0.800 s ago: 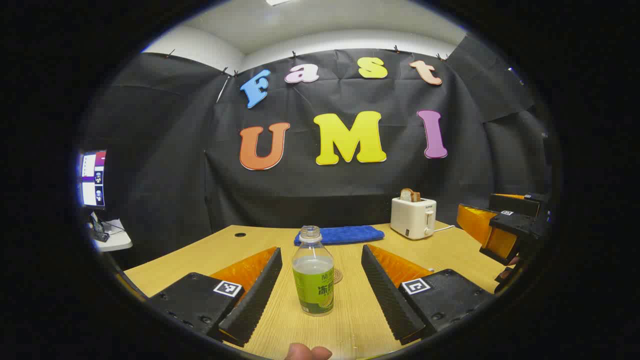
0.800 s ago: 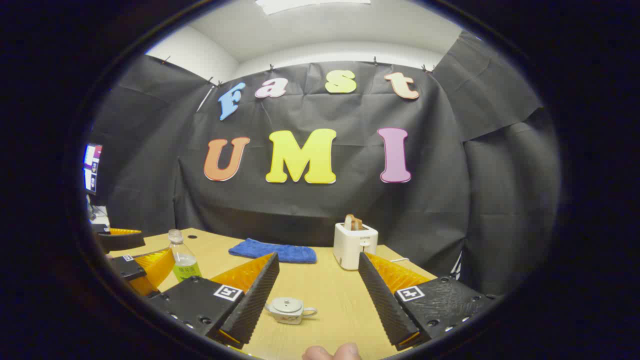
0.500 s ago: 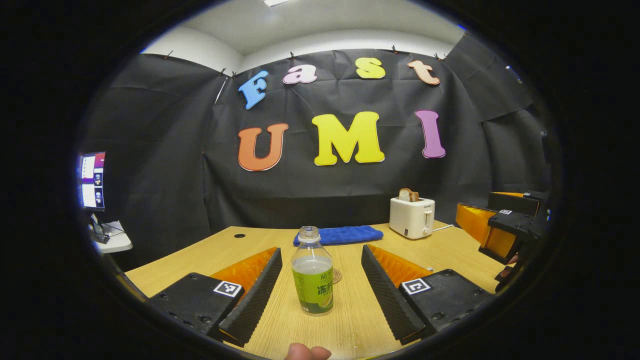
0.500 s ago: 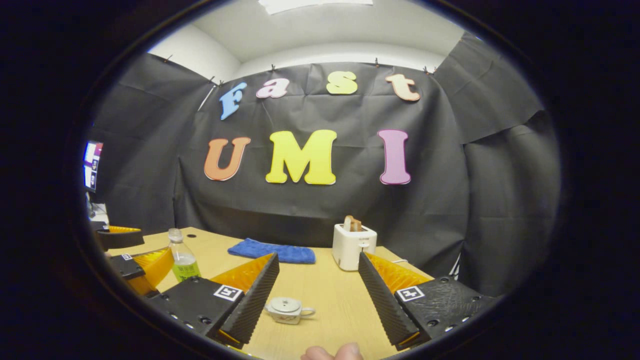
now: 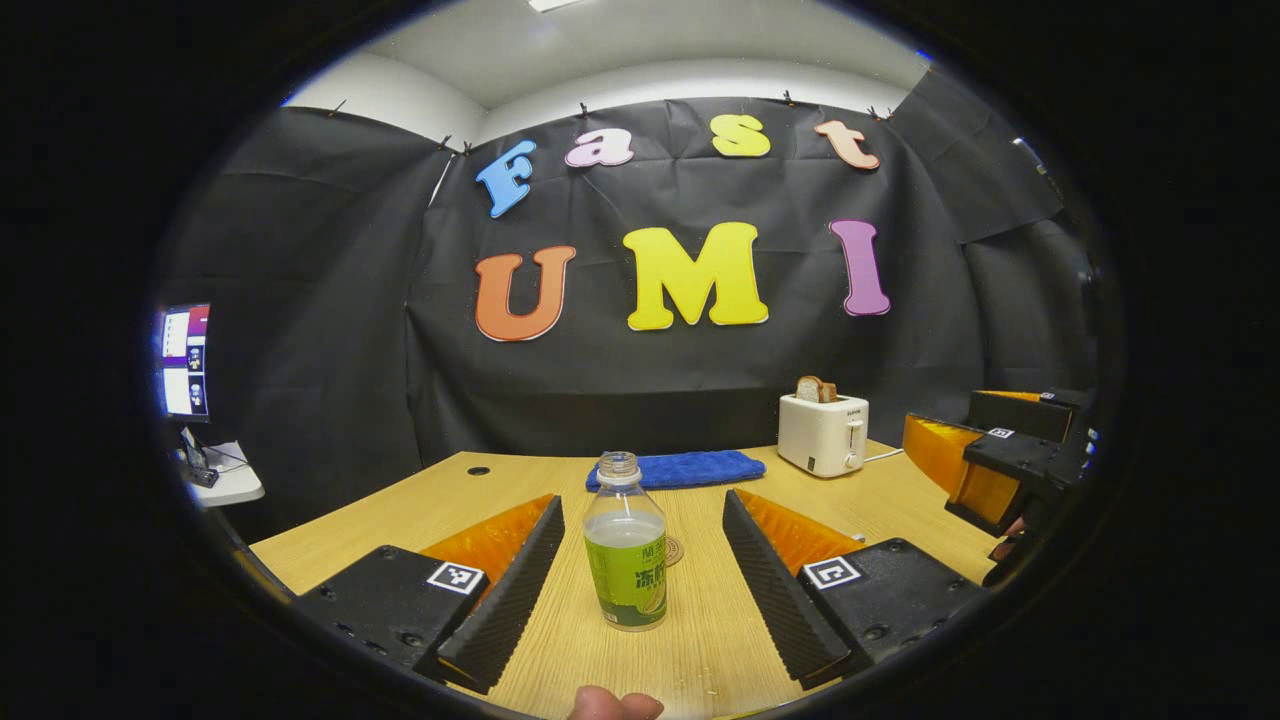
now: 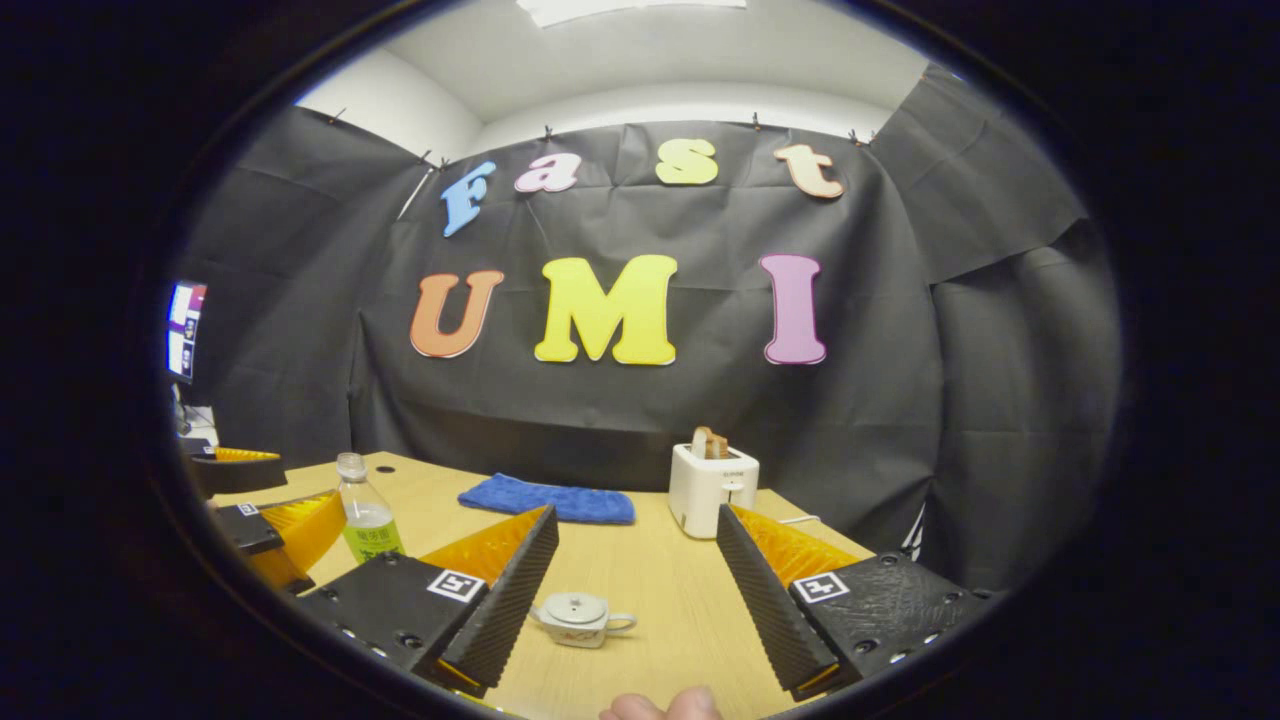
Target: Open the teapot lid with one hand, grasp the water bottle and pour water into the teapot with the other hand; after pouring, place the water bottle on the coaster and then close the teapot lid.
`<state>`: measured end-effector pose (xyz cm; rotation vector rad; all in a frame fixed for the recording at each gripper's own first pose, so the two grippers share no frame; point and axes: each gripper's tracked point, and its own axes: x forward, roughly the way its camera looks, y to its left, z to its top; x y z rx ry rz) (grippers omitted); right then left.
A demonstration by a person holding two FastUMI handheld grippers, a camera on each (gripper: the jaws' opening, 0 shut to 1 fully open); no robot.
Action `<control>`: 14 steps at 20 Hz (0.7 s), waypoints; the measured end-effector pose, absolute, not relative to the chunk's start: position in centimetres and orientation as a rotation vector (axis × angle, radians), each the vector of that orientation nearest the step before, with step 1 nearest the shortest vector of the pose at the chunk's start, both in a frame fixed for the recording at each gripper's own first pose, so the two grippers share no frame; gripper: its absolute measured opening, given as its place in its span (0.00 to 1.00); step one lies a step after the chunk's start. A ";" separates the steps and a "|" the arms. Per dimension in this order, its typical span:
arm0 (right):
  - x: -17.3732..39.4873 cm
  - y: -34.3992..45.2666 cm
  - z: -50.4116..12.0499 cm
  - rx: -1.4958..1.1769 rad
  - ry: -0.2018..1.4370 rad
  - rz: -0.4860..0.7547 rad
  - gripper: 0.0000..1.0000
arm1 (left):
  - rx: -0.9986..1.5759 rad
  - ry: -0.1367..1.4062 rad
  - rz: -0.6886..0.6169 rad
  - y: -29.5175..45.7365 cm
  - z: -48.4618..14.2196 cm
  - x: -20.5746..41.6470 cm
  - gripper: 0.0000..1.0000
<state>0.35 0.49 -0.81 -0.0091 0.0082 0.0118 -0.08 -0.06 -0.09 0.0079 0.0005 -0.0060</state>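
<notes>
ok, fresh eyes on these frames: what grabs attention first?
The uncapped water bottle standing upright between the open left tool fingers, untouched. Next, the small white teapot, lid on, ahead of the open right tool. At the table's back, a white toaster holding bread beside a blue cloth.

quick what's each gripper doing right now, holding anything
Left gripper: open, holding nothing; the water bottle stands between its fingers, untouched.
Right gripper: open, holding nothing; the teapot sits ahead, lid on.
</notes>
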 end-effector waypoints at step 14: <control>3.5 3.2 -5.8 -0.003 0.088 0.064 0.94 | 0.005 -0.003 0.020 0.6 0.3 -0.1 1.00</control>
